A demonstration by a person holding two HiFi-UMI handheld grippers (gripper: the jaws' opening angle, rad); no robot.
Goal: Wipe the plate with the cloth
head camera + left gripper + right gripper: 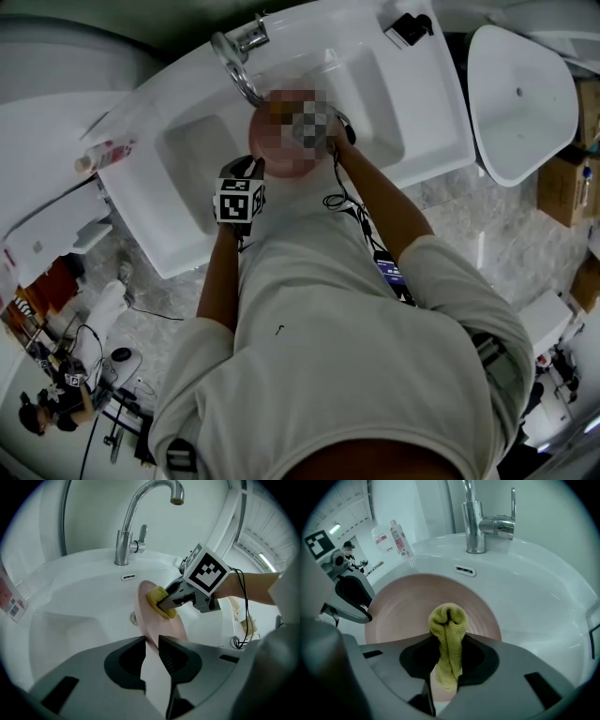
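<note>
A round pink plate [410,609] is held on edge over the white sink basin [79,602]. My left gripper [151,641] is shut on the plate's rim [154,620], seen edge-on between the jaws. My right gripper [446,660] is shut on a folded yellow-green cloth [448,634], whose bunched end presses against the plate's face. In the left gripper view the cloth [158,601] sits on the plate's upper part with the right gripper [164,605] behind it. In the head view the plate [281,141] lies partly under a mosaic patch, beside the left gripper's marker cube [239,199].
A chrome tap [136,527] with lever stands behind the basin, an overflow slot [464,570] below it. Bottles [396,538] stand on the sink's left ledge. A drain [134,618] shows behind the plate. A white toilet bowl [520,98] stands to the right.
</note>
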